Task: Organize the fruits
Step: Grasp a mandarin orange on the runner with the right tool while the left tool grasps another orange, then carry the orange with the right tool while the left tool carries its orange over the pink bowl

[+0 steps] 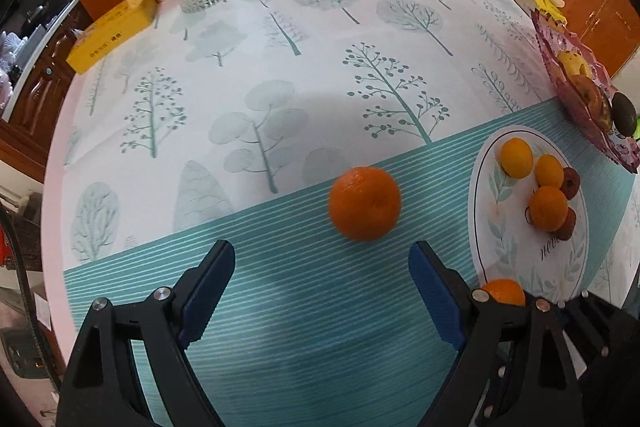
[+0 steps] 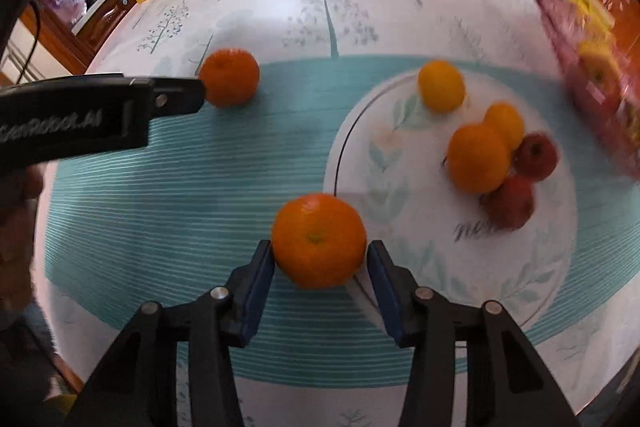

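The right gripper is clamped on a round orange mandarin over the worktop, with the white leaf-printed plate at its 2 o'clock. The left gripper gapes, holding nothing; a second orange mandarin lies just ahead at its 1 o'clock, nearer this gripper.

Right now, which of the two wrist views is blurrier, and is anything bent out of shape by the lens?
The right wrist view is blurrier: the pink fruit bag at its right edge is smeared and the plate fruit looks soft. The left wrist view is sharper; the tree print on the tablecloth reads crisply. Both are fisheye: dark circular borders, and the teal band curves.
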The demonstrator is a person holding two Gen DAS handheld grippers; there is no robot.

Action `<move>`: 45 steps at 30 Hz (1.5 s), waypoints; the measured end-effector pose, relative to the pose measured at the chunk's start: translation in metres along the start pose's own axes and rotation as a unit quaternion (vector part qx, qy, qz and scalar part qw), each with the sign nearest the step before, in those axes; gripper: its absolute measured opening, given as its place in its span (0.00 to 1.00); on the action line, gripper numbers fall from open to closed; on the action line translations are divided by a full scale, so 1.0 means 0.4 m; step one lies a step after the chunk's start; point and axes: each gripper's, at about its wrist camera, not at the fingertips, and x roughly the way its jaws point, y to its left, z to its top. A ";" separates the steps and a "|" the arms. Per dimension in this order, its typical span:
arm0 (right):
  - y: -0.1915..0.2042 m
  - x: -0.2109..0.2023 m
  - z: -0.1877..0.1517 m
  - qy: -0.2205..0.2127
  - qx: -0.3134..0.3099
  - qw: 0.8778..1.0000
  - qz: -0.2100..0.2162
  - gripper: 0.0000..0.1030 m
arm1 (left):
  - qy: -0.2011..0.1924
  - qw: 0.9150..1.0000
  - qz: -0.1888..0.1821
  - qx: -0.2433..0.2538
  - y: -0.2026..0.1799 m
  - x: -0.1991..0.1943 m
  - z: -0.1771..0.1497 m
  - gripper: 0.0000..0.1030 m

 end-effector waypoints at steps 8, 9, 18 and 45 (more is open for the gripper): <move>0.014 -0.012 -0.004 -0.022 -0.021 0.999 -0.018 0.41 | -0.009 1.000 -0.017 -0.023 -0.018 0.044 0.010 0.69; 0.010 -0.016 -0.007 -0.025 -0.020 0.999 -0.017 0.41 | -0.011 0.999 -0.018 -0.026 -0.017 0.046 0.012 0.69; -0.006 -0.048 -0.015 -0.044 -0.015 0.998 -0.032 0.41 | -0.021 0.999 -0.029 -0.023 -0.048 0.071 0.025 0.43; -0.169 -0.243 0.006 -0.158 0.032 0.987 -0.022 0.41 | -0.073 0.996 -0.026 0.037 -0.244 -0.126 0.039 0.41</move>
